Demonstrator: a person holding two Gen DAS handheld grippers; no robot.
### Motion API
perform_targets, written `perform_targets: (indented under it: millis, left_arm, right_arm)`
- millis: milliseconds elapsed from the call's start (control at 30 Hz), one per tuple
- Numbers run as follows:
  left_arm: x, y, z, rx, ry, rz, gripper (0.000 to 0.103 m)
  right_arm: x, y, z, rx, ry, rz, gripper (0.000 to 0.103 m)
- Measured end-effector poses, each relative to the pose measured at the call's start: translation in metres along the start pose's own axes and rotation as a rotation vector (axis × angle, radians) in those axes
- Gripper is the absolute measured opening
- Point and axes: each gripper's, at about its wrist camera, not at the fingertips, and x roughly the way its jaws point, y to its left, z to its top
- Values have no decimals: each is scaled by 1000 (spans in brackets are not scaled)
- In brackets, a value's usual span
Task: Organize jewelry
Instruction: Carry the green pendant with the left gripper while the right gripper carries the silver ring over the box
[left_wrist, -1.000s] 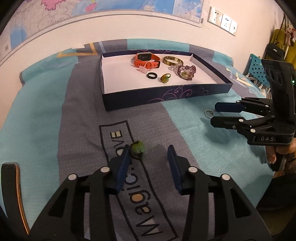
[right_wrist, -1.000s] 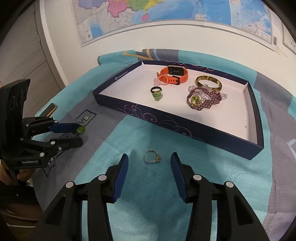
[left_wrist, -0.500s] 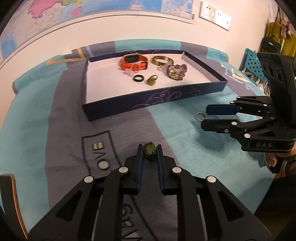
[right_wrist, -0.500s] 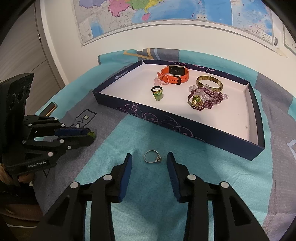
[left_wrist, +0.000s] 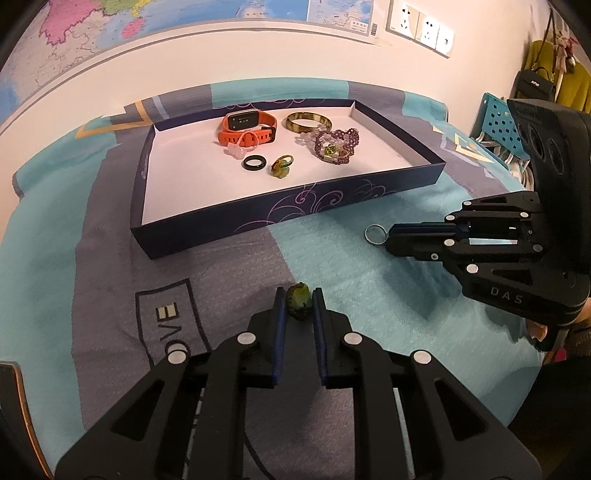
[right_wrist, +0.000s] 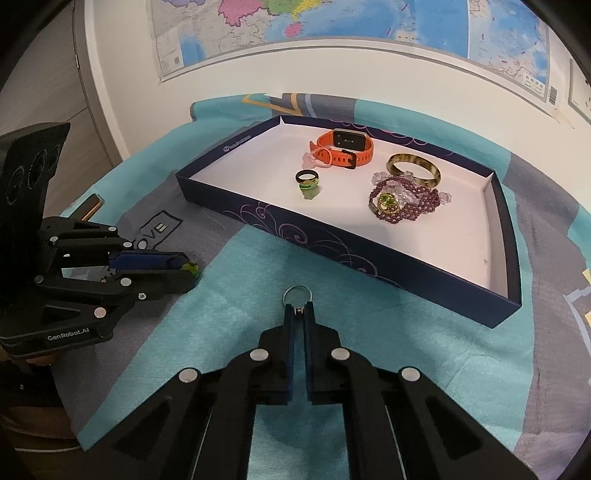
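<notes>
Gripping a ring in each gripper, near the tray

Pinching a green-stone ring (left_wrist: 298, 300) between its blue pads, the left gripper (left_wrist: 299, 301) sits low over the grey patch of the blanket (left_wrist: 369, 295). To its right, the right gripper (right_wrist: 299, 308) has just closed its jaws on the silver ring (right_wrist: 297, 295), whose hoop juts beyond the tips. Farther off, the navy tray (left_wrist: 258, 218) holds an orange watch (left_wrist: 246, 127), bangle (left_wrist: 308, 122), purple beads (left_wrist: 336, 146) and two rings.
</notes>
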Motion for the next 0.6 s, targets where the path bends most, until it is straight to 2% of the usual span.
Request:
perform_targets:
  millis: [233,300,400,533,600]
  left_arm:
    - [0,0,1,-5,0,-6,14]
    - [0,0,1,-5,0,-6,14]
    - [0,0,2,-6,-1,-7,14]
    - [1,0,2,-9,-1,-10,14]
    - [1,1,2,-11,-1,-13,14]
  right_arm:
    - [-2,-10,-1,55,-9,27,5]
    - [-3,-12,0,71,-12,34,12]
    - [-1,-11,2,65,-13,29,14]
    - [4,-10,6,56,-3,28,14]
    - [5,-10,6,54,-4,26,8]
